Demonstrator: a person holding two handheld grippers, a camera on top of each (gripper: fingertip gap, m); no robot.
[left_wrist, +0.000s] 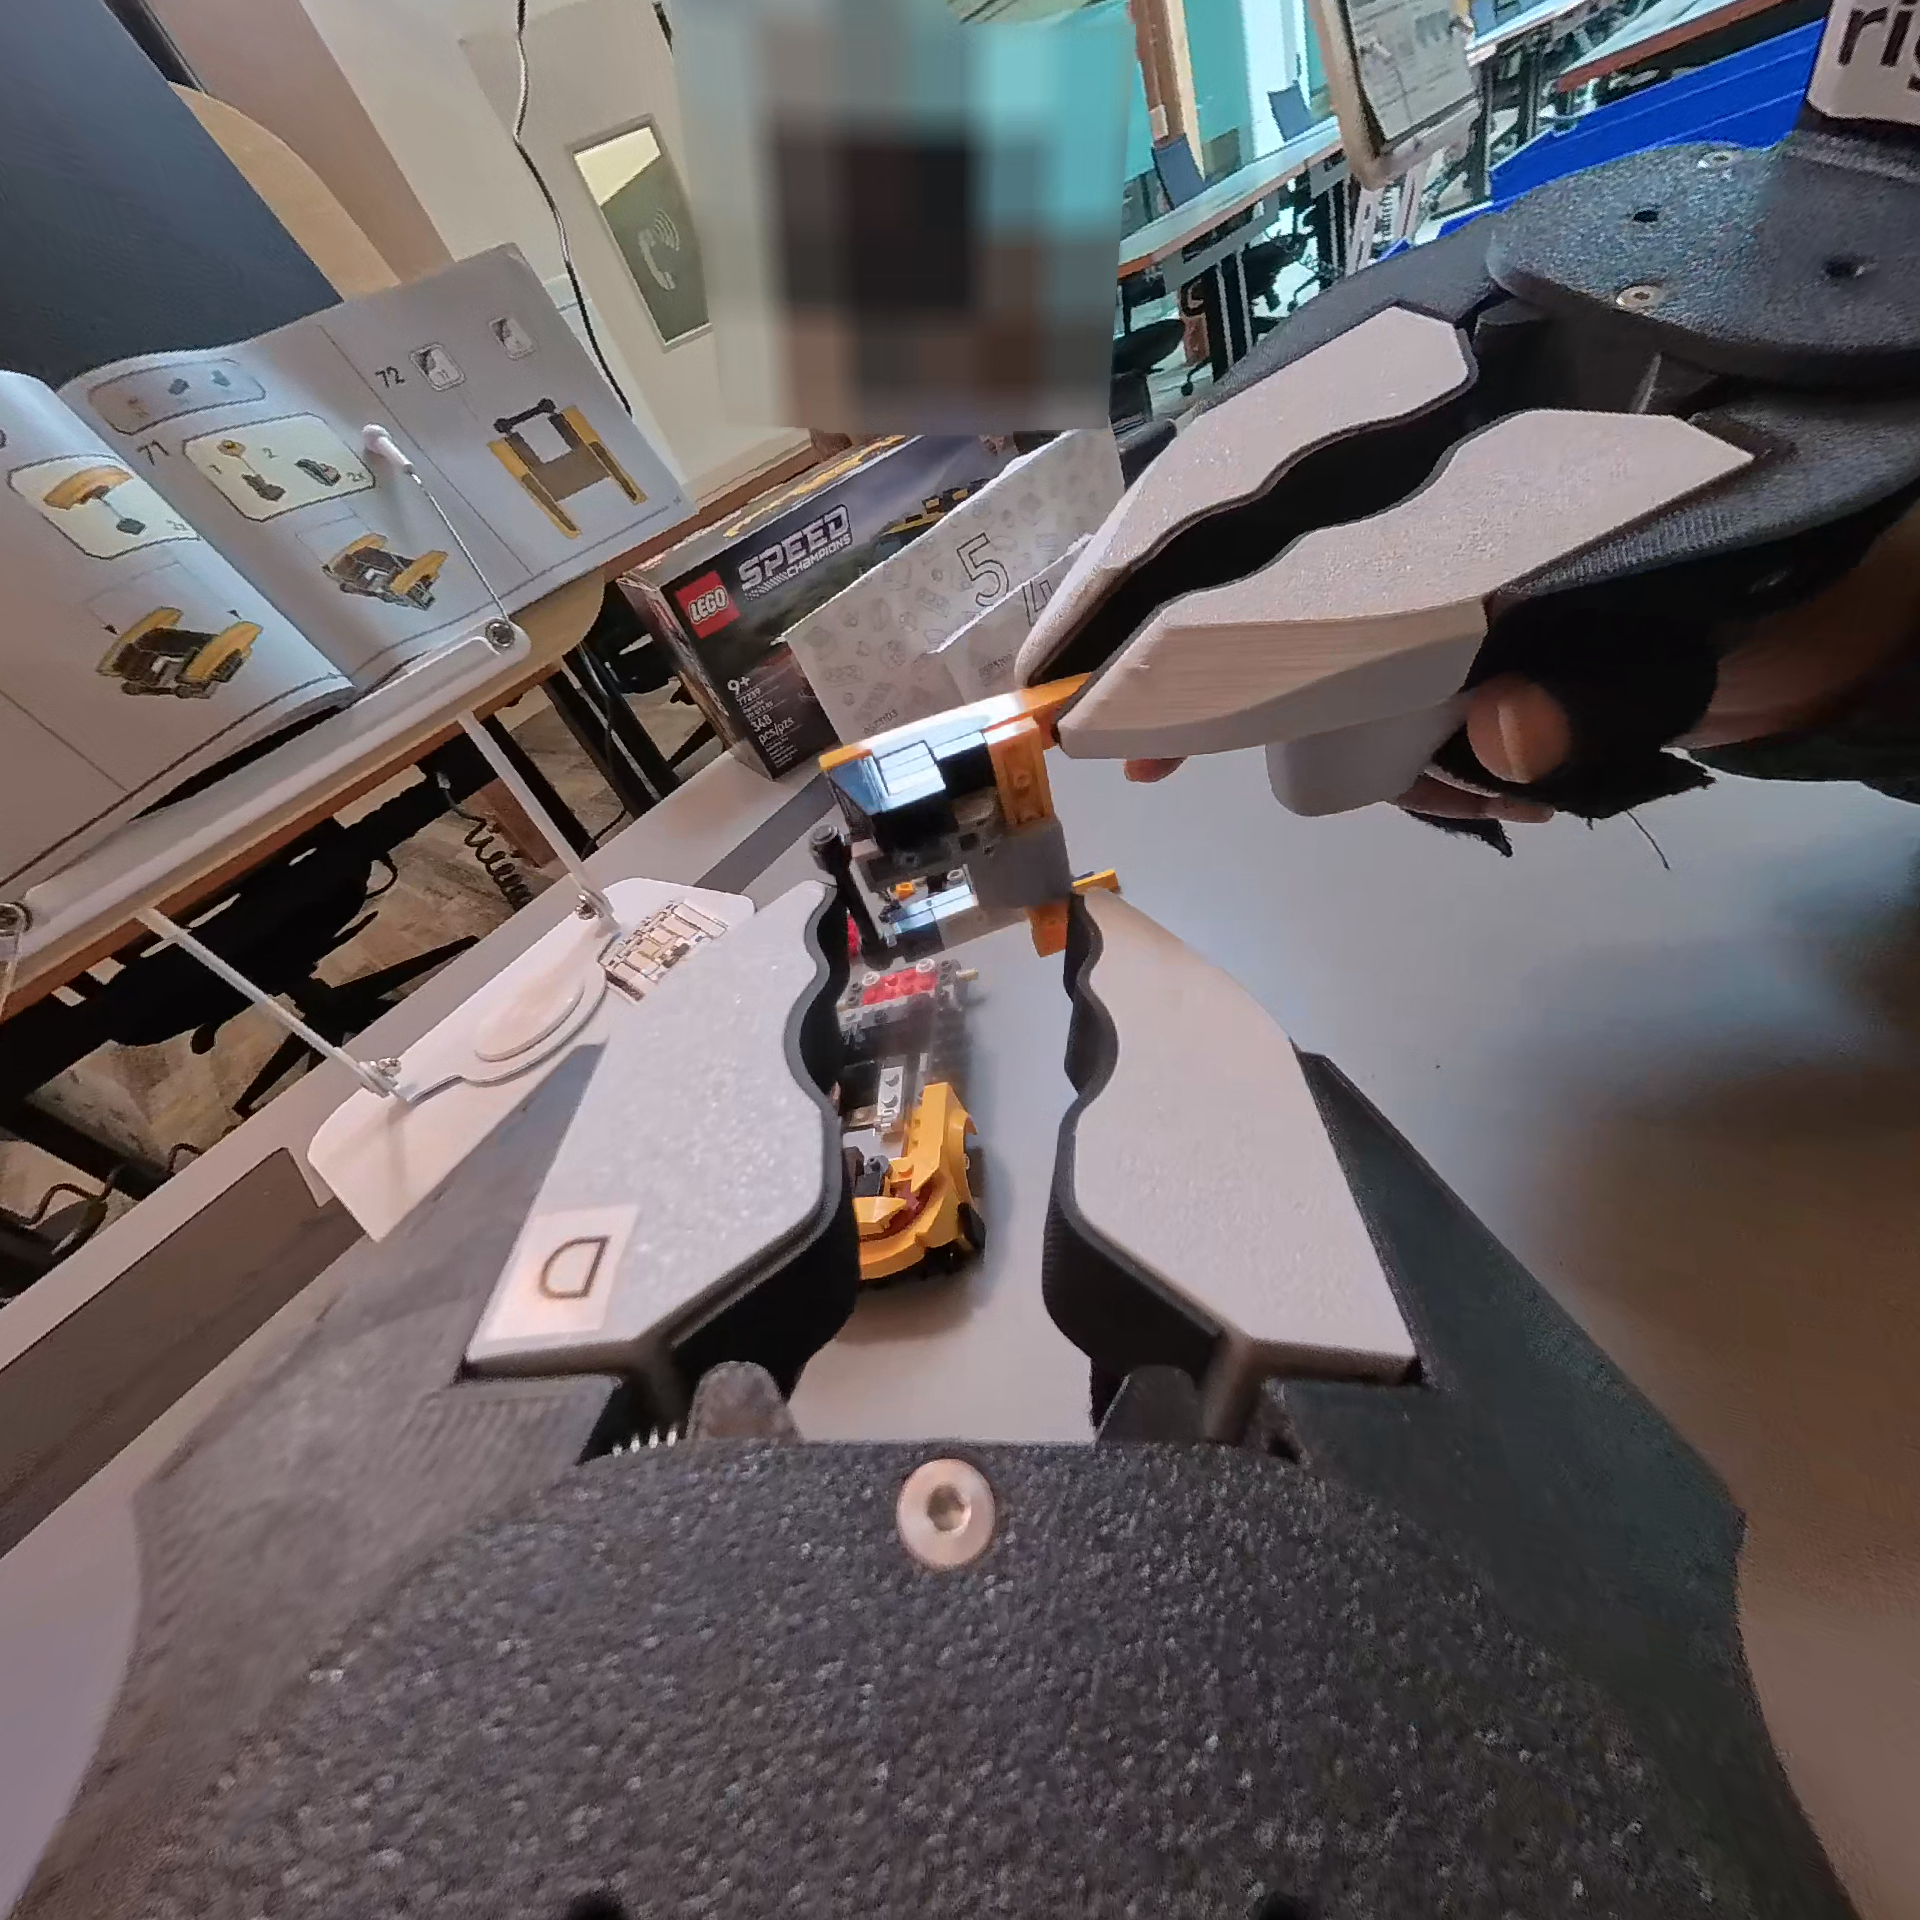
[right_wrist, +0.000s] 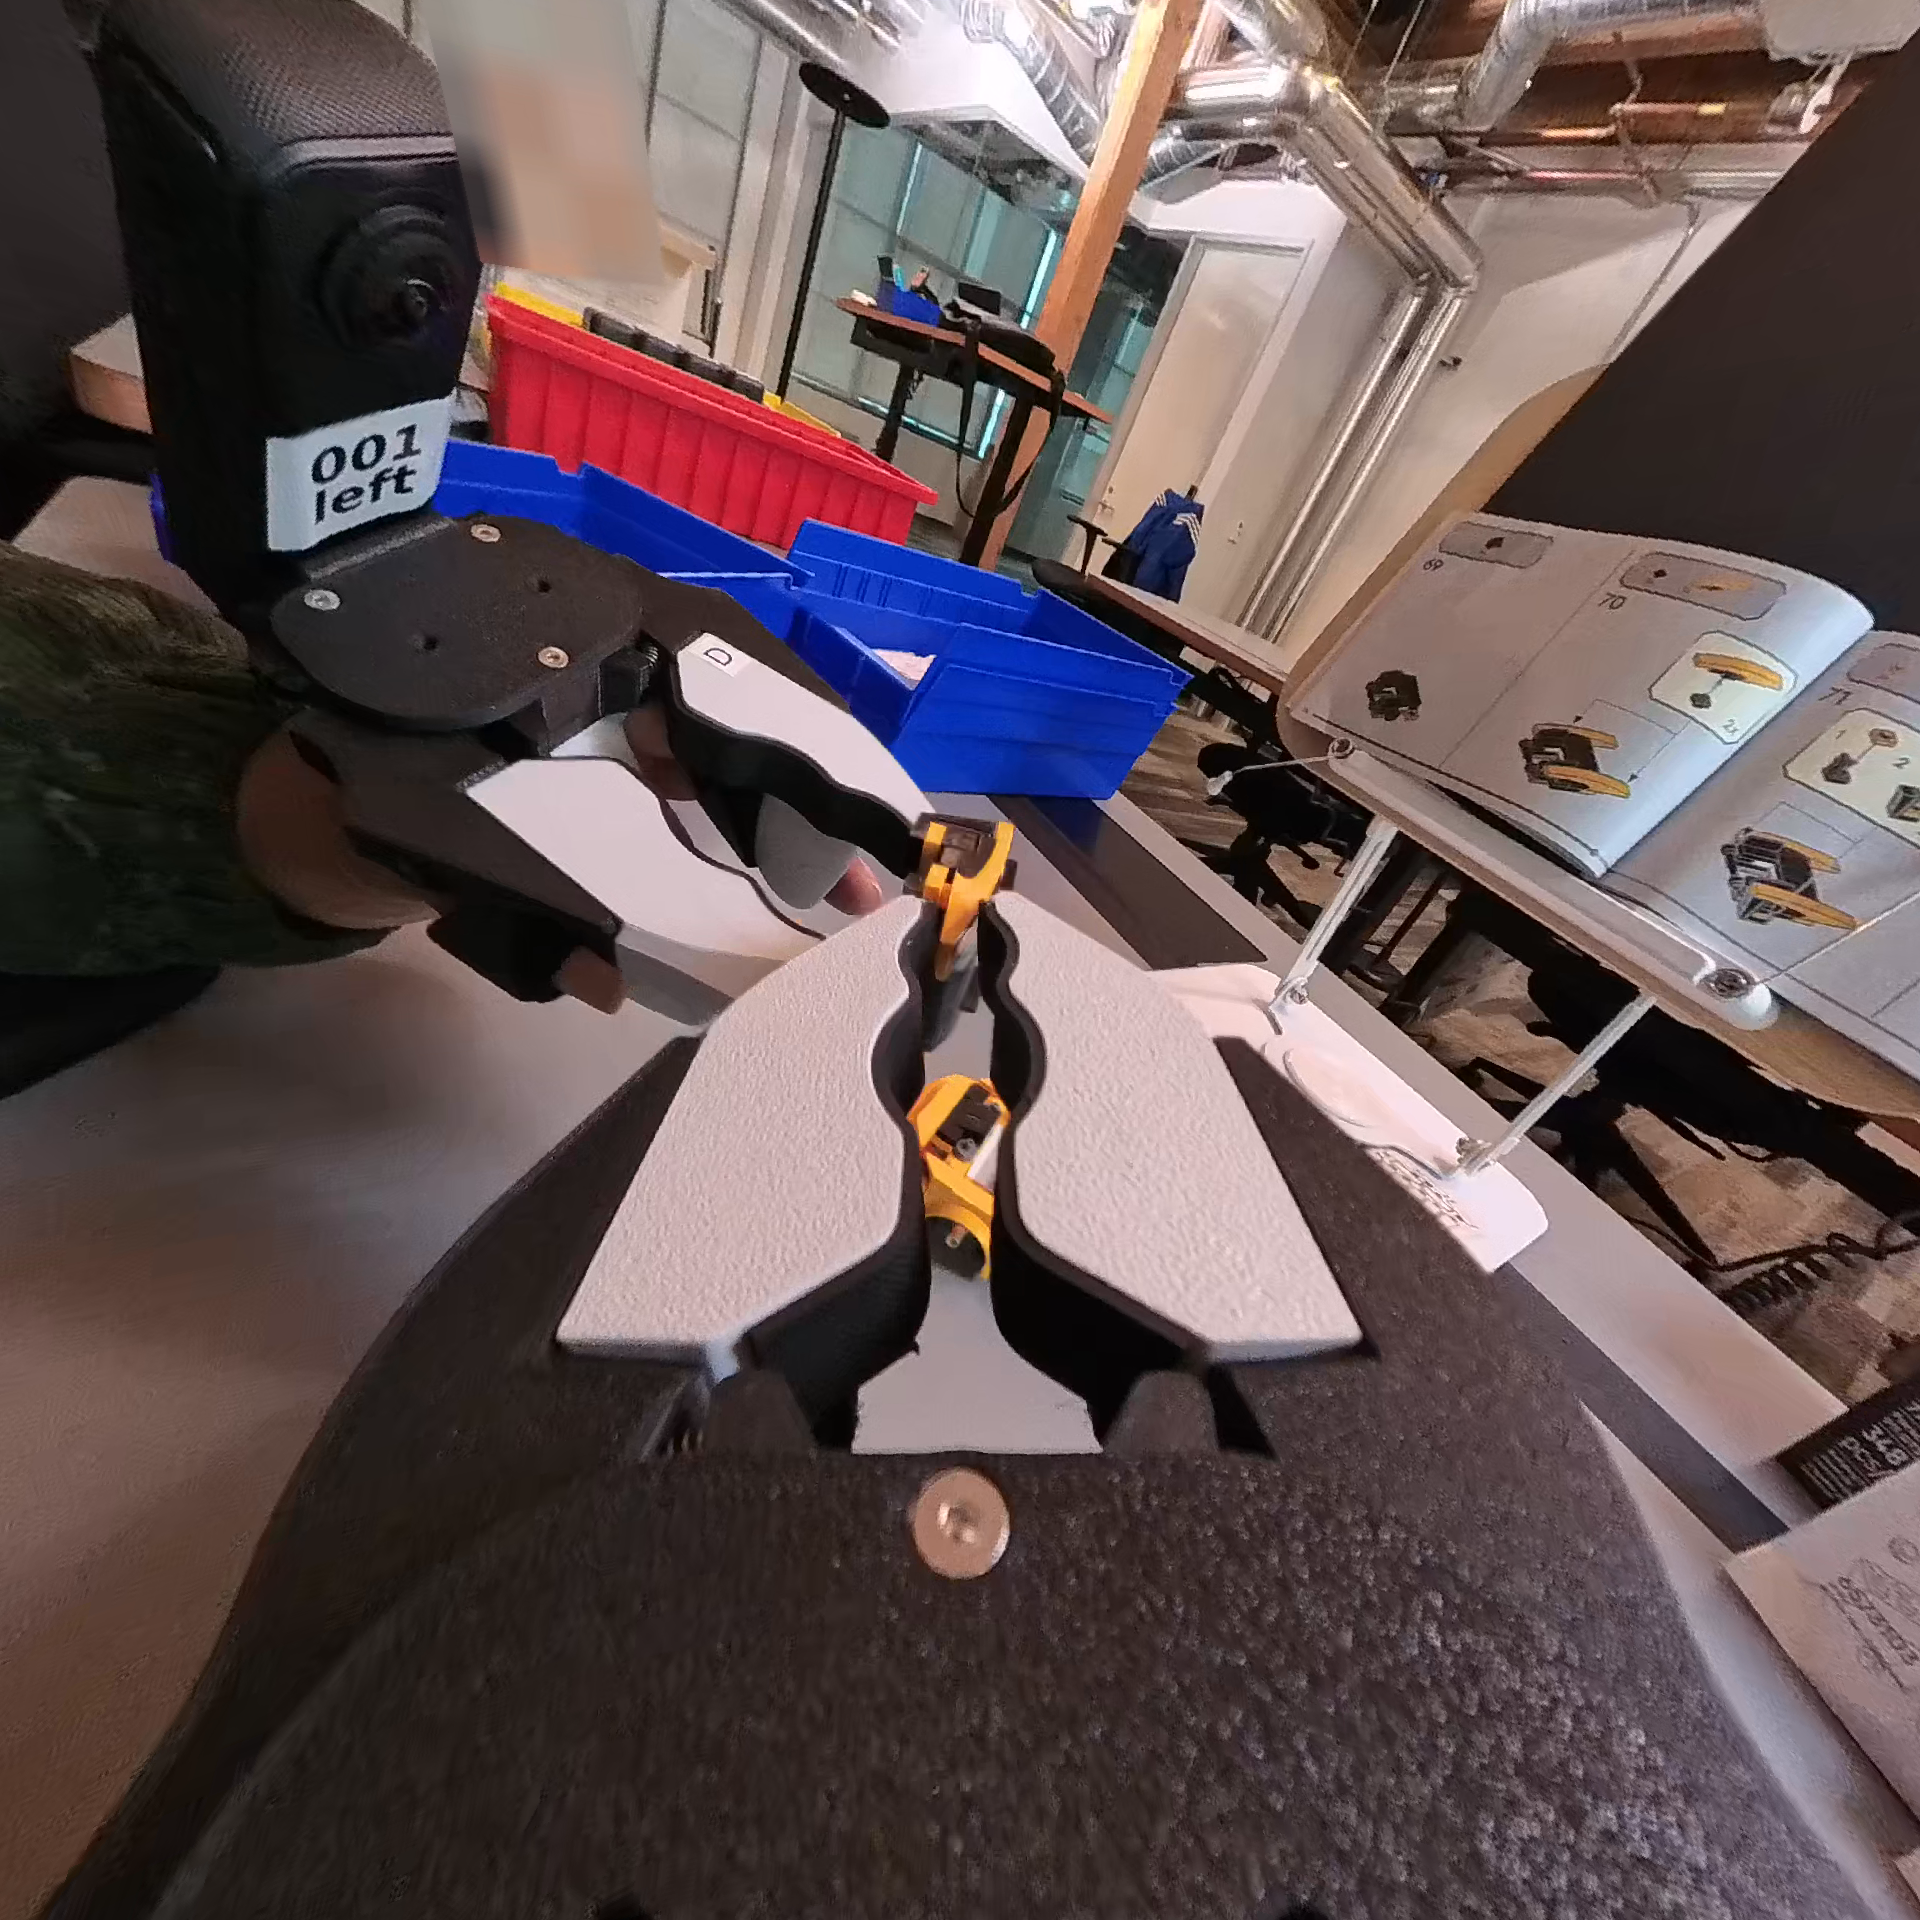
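Here the right tongs (right_wrist: 951, 940) pinch a brick assembly (left_wrist: 966, 821) (orange-edged) above the left tongs (left_wrist: 951, 914).

Smooth pale grey bench (left_wrist: 1558, 1039), dark strip along its far edge. Lying on it: yellow-and-black brick-built car section (left_wrist: 920, 1195), small grey-and-red brick chassis piece (left_wrist: 899, 992) just beyond it, white flat metal base plate of a book stand (left_wrist: 499, 1049) at the bench edge. Black printed cardboard toy box (left_wrist: 769, 623) and white numbered paper bags (left_wrist: 956, 592) sit at the far end; another printed white paper bag (right_wrist: 1849, 1652) lies near the bench edge in the right wrist view.
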